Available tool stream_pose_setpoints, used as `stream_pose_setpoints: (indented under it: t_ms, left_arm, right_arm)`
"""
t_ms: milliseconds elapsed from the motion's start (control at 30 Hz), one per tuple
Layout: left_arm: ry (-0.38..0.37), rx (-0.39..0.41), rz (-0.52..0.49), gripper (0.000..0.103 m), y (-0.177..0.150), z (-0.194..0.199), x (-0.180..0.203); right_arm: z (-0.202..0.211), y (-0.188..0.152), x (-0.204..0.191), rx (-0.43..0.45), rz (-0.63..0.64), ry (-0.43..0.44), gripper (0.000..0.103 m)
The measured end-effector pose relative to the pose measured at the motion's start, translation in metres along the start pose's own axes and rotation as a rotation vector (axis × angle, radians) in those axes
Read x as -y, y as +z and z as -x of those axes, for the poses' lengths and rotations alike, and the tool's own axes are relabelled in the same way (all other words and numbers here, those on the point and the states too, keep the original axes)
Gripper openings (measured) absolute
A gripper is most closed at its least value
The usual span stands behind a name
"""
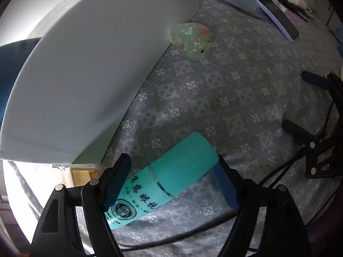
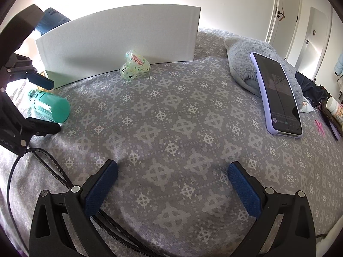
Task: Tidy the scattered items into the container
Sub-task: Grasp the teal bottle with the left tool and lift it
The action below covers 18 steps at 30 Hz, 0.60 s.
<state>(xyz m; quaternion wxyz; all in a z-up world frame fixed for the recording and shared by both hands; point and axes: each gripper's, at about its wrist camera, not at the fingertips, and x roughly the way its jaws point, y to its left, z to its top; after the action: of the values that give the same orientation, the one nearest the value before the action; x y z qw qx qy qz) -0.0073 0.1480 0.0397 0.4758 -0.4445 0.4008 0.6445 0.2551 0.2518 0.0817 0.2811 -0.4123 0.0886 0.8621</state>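
Observation:
A teal bottle [image 1: 167, 175] with dark print lies on its side on the grey patterned bedspread [image 1: 235, 98]. My left gripper [image 1: 173, 167] is open, its fingers either side of the bottle, not clamped. The bottle also shows in the right wrist view [image 2: 51, 106] between the left gripper's fingers [image 2: 46, 105]. A clear speckled toy [image 1: 193, 40] lies against the white box wall [image 1: 96, 75]; it shows in the right wrist view too [image 2: 134, 65]. My right gripper [image 2: 172, 171] is open and empty above the bedspread.
The white box [image 2: 120, 40] stands at the back. A phone in a lilac case [image 2: 278, 94] leans on a grey plush cushion [image 2: 242, 53] at the right. Small items, among them a pale bottle [image 2: 334, 107], lie at the far right edge. A black cable [image 2: 53, 169] runs along the left.

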Motion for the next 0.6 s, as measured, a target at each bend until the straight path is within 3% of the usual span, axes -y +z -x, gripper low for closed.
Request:
stream_pose_setpoints:
  t_ms: [33, 100, 133, 233, 300, 367, 500, 567, 600]
  left_arm:
    - [-0.028, -0.001, 0.034, 0.058, 0.000, 0.000, -0.002]
    - [-0.056, -0.016, 0.101, 0.049, 0.000, 0.001, -0.003]
    - [-0.071, -0.028, 0.134, 0.048, 0.000, 0.002, -0.004]
    - [-0.211, -0.054, 0.217, 0.040, -0.004, 0.007, 0.001]
    - [-0.254, -0.063, 0.244, 0.038, -0.007, 0.010, 0.010]
    - [-0.266, -0.060, 0.255, 0.038, -0.011, 0.012, 0.019]
    - [-0.178, -0.040, 0.219, 0.041, -0.019, 0.018, 0.031]
    - [-0.149, -0.026, 0.172, 0.053, -0.024, 0.020, 0.041]
    - [-0.143, -0.024, 0.150, 0.067, -0.027, 0.021, 0.046]
  right_arm:
    - [0.000, 0.000, 0.000, 0.000, 0.000, 0.001, 0.103]
    - [0.000, 0.000, -0.001, 0.000, 0.000, 0.000, 0.103]
    - [0.000, 0.000, -0.001, 0.000, 0.000, 0.000, 0.103]
    - [0.000, 0.000, 0.000, 0.000, 0.000, 0.000, 0.103]
    - [0.000, 0.000, -0.001, 0.000, 0.000, 0.000, 0.103]
    - [0.000, 0.000, -0.001, 0.000, 0.000, 0.000, 0.103]
    - [0.000, 0.000, 0.000, 0.000, 0.000, 0.000, 0.103]
    - [0.000, 0.000, -0.001, 0.000, 0.000, 0.000, 0.103]
    - [0.000, 0.000, -0.001, 0.000, 0.000, 0.000, 0.103]
